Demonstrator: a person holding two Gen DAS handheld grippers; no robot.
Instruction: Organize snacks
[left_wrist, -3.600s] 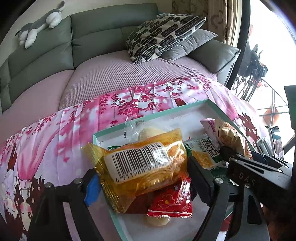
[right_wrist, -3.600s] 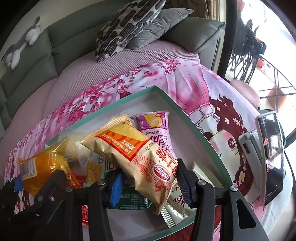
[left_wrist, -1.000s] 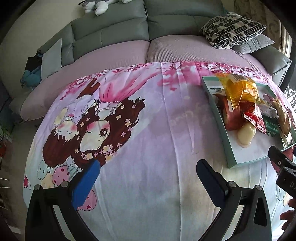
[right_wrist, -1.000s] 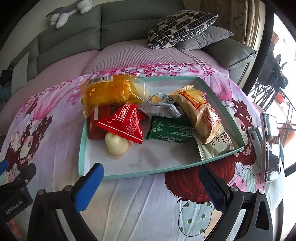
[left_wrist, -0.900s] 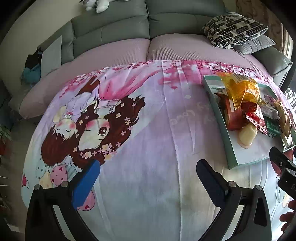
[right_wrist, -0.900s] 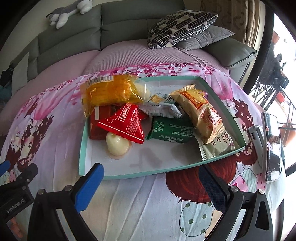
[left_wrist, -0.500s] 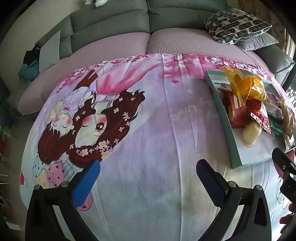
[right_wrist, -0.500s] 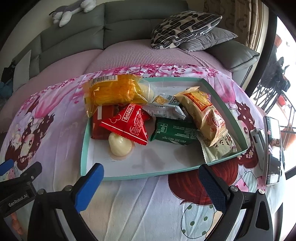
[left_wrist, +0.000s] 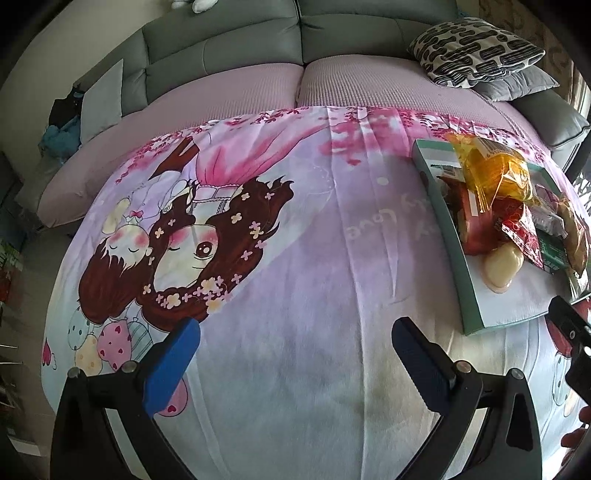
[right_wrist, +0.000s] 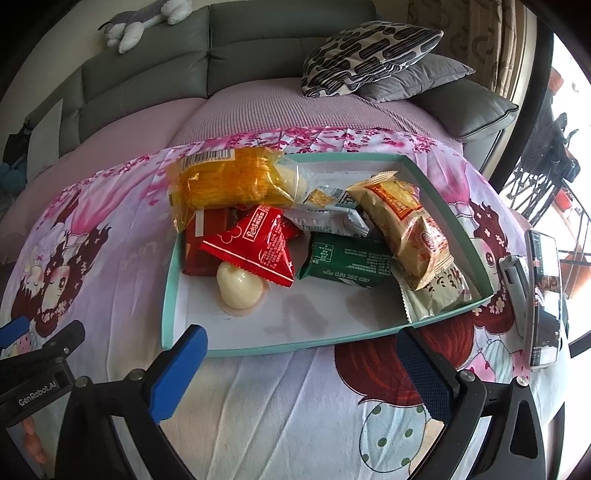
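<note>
right gripper wide open, empty, just short of the tray; left gripper likewise open over the bare sheet. snacks all ahead, piled in the tray. risk: orange packet overhangs the far-left rim, may slide off. red packet reads "reississ"-like; the left gripper's body shows "genrobot.ai".

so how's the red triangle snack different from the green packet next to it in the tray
The red triangle snack is a puffy three-cornered pouch; the green packet is a flat rectangular bar. The red one lies partly over a pale jelly cup and a dark red pack, while the green packet lies on the tray floor, its right end tucked under a beige bag. Both are sealed, printed wrappers lying in the tray, untouched by either claw.
</note>
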